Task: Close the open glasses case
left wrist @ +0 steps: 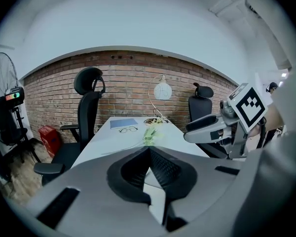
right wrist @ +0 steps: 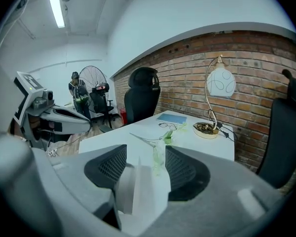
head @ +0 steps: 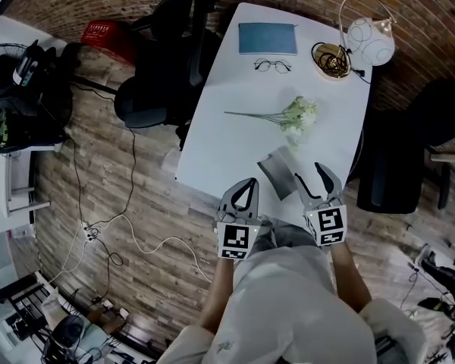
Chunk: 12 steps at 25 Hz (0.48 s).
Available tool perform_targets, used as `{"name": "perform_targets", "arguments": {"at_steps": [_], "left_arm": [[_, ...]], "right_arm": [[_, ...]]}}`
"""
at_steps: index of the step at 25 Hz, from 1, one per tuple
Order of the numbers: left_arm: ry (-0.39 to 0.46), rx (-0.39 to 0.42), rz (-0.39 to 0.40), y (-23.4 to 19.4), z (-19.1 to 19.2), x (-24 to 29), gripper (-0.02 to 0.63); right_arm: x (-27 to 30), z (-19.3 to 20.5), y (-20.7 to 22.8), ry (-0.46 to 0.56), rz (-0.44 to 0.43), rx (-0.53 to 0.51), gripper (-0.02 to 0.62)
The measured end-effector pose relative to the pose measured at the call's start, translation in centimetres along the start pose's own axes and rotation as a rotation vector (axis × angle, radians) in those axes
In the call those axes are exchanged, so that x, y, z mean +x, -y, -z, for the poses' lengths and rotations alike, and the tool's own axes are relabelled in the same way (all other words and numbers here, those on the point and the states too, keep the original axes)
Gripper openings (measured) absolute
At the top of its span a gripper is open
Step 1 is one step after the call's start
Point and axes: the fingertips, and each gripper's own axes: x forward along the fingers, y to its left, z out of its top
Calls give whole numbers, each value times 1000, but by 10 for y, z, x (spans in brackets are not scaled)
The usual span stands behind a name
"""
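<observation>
Grey, with its lid stood up, the case (head: pixel 277 171) is seen open on the near end of the white counter (head: pixel 235 139), just short of the near edge and a little right of the middle. It is set where both tools can reach it. That suits a task done by pressing a flap down rather than by lifting anything.

The right hand-held gripper (head: pixel 312 176) is held just right of the case with its jaws spread wide. In the right gripper view the raised lid is framed between the two ribbed pads, but no contact can be made out, so nothing is grasped. Judged from the pose, the spread is kept so that the lid can be taken or pushed over.

The left hand-held gripper (head: pixel 247 183) is held at the near edge, just left of the case, clenched tip to tip with nothing between the pads. A closed tip makes a firm point, so it is probably meant for steadying the base or nudging the lid.

The closing is not yet done. Farther along the counter, well apart from the case, a flower sprig (head: pixel 297 115), glasses (head: pixel 272 66), a blue book (head: pixel 267 38), a dish (head: pixel 331 59) and a lamp (head: pixel 370 41) are laid. The glasses are left outside the case, and whether anything else lies inside it cannot be told.
</observation>
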Motion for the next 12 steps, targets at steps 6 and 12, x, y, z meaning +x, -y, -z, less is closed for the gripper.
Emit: {"name": "perform_targets", "arguments": {"at_steps": [6, 12], "left_arm": [[-30, -4, 26, 5, 15, 15, 5], [-55, -3, 54, 11, 27, 27, 5]], "right_arm": [[7, 14, 6, -25, 17, 18, 247], [12, 28, 11, -48, 35, 33, 238]]}}
